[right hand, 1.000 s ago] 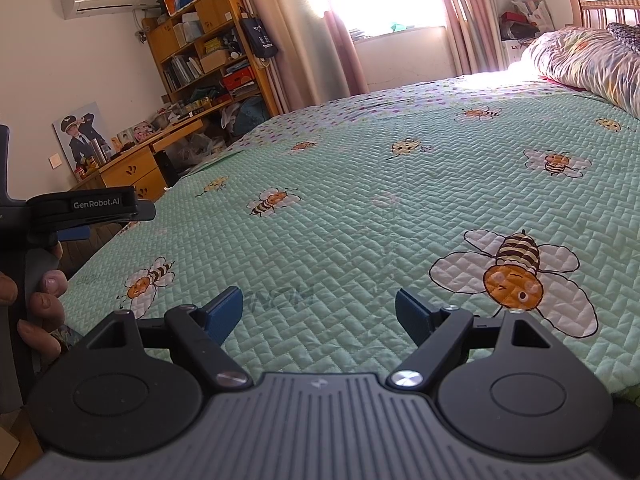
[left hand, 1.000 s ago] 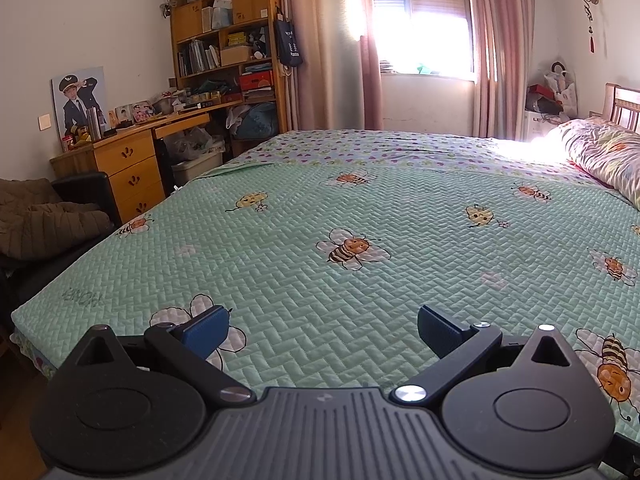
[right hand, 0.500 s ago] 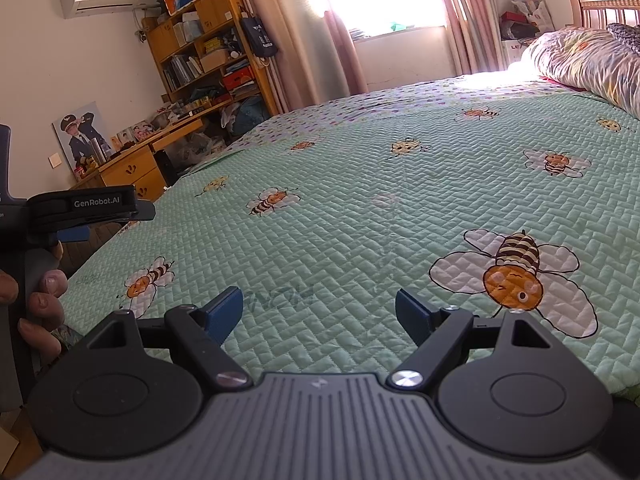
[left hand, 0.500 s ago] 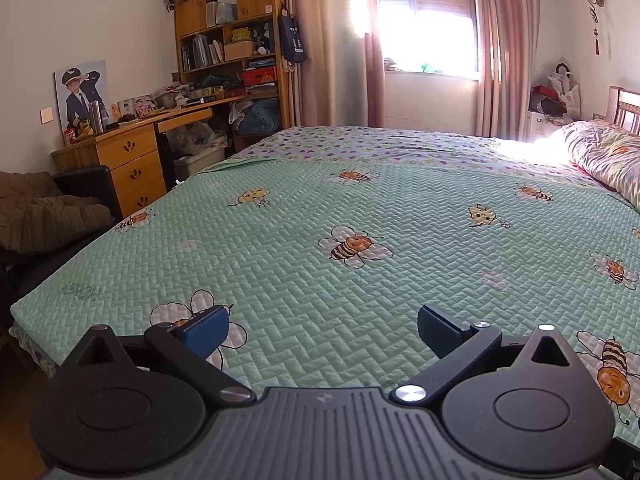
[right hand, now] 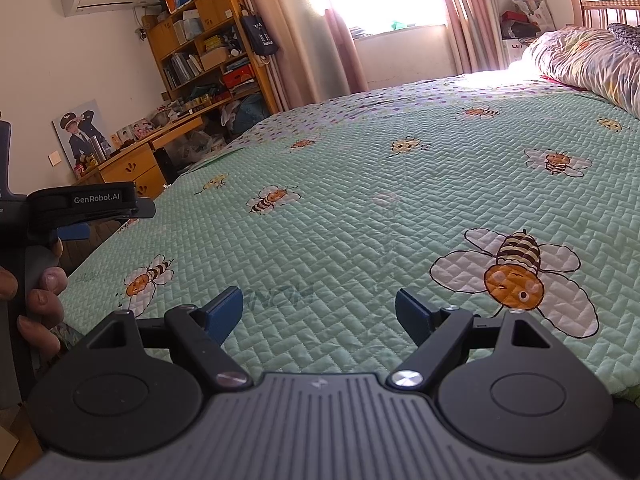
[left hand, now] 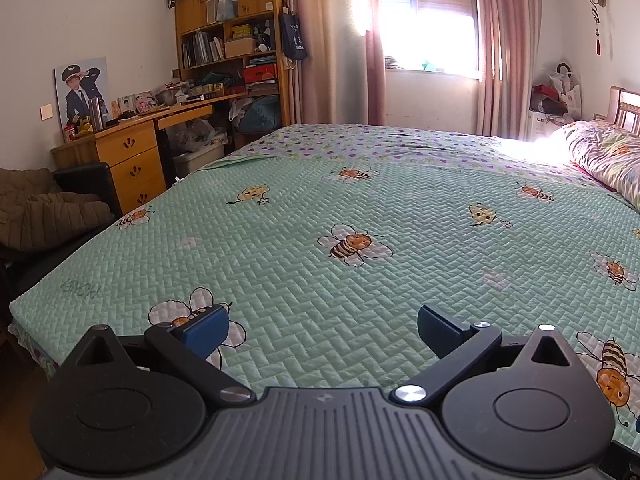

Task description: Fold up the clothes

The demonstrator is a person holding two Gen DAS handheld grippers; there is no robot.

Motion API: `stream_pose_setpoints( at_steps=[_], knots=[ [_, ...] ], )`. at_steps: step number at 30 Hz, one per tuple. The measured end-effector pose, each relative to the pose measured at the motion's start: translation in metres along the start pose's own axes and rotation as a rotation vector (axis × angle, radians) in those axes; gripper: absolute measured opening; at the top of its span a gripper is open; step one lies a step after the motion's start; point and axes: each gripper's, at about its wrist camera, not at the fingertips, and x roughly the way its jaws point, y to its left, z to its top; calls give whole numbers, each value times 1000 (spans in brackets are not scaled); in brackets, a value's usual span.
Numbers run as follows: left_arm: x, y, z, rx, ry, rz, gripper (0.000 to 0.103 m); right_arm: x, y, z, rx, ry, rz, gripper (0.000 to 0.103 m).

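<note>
Looking for the clothes: none in either view. Bed (left hand: 400, 216) with the green bee quilt (right hand: 360, 216) is bare across everything both cameras cover, so the garment's direction and long axis can't be called from here.

Left claw (left hand: 323, 326): released, jaws wide, nothing between them, hanging over the near edge of the bed and aimed down across the quilt. Right claw (right hand: 319, 308): same, released and empty, also over the near edge. In the right wrist view the left claw's body shows at the far left with the person's hand (right hand: 38, 300) wrapped around its handle, so the two sit side by side, left one towards the desk (left hand: 132, 152) side.

Only fabric off the bed: brown bundle (left hand: 48, 212) on the dark chair (left hand: 86, 178), left of the left claw. Can't tell whether it's the laundry. If it is, left hand is nearer. Pillow (right hand: 592, 64) at the far right is bedding, not a target.

Judgement: task not started; first fetch a garment onto the quilt.
</note>
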Motion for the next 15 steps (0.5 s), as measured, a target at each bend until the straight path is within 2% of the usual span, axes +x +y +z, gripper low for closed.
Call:
stream_pose_setpoints(
  at_steps=[15],
  knots=[
    [2, 0, -1, 0, 0, -4, 101, 1, 1, 0, -2, 3, -1, 84]
  ],
)
